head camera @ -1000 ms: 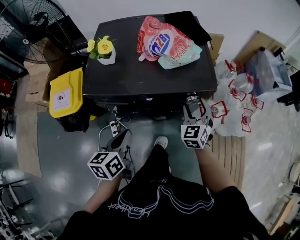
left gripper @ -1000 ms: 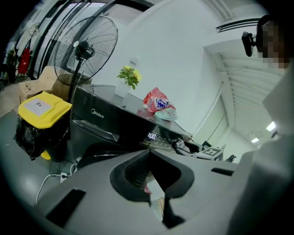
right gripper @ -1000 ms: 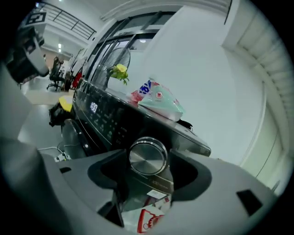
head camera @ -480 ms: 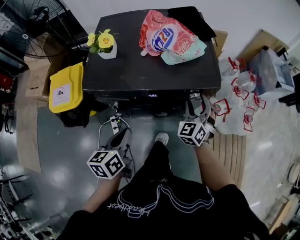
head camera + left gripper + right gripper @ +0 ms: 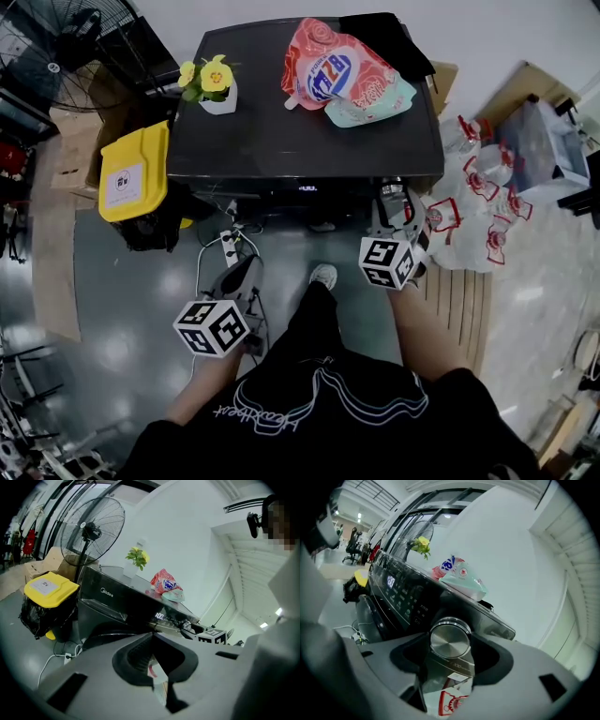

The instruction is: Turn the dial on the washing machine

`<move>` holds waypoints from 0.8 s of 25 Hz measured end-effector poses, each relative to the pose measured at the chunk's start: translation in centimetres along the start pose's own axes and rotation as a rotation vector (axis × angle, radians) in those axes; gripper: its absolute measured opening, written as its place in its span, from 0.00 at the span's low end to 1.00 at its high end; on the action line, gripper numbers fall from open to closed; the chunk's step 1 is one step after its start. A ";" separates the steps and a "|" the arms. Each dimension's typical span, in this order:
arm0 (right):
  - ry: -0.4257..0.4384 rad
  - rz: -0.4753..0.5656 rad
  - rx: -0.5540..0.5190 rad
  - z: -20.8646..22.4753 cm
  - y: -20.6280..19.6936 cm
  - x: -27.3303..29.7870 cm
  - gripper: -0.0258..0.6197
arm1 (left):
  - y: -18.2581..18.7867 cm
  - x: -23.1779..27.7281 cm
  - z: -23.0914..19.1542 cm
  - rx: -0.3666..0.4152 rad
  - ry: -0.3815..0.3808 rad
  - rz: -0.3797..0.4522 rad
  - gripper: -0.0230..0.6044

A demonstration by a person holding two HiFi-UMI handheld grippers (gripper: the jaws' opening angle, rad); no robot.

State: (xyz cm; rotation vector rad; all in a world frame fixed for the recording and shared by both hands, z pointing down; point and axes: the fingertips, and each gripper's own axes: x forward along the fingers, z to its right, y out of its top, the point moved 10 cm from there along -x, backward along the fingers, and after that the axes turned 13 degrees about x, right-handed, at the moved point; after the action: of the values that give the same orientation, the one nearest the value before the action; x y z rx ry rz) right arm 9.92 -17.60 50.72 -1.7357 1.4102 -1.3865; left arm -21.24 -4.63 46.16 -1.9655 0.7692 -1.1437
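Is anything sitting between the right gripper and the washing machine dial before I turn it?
Nothing visible does. The dial sits right between the jaws of the right gripper, which close against its two sides. Only the front panel of the washing machine lies behind it.

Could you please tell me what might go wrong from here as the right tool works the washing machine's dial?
1. The right tool is closed on the smooth metal dial. Its pads could slide round the polished rim instead of turning it.
2. The panel buttons sit close beside the dial, so a drifting jaw might press one and change a setting.
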 end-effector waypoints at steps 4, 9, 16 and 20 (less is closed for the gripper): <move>0.039 0.002 0.133 0.6 0.1 0.0 0.47 | 0.2 -0.4 -0.5 -0.007 0.019 0.013 0.04; 0.108 -0.008 0.404 1.6 -0.6 0.1 0.47 | 0.3 -0.8 -0.6 -0.013 0.029 0.023 0.04; 0.157 -0.026 0.550 2.3 -0.6 0.4 0.47 | 0.3 -0.7 -0.4 -0.021 0.025 0.032 0.04; 0.181 -0.062 0.593 2.6 -0.7 0.5 0.48 | 0.7 -0.7 -0.1 -0.015 0.015 0.044 0.04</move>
State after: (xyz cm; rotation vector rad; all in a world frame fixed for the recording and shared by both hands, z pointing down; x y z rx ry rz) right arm 12.51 -18.33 50.57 -1.2969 0.8953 -1.8031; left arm -21.75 -4.57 45.31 -1.9451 0.8267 -1.1306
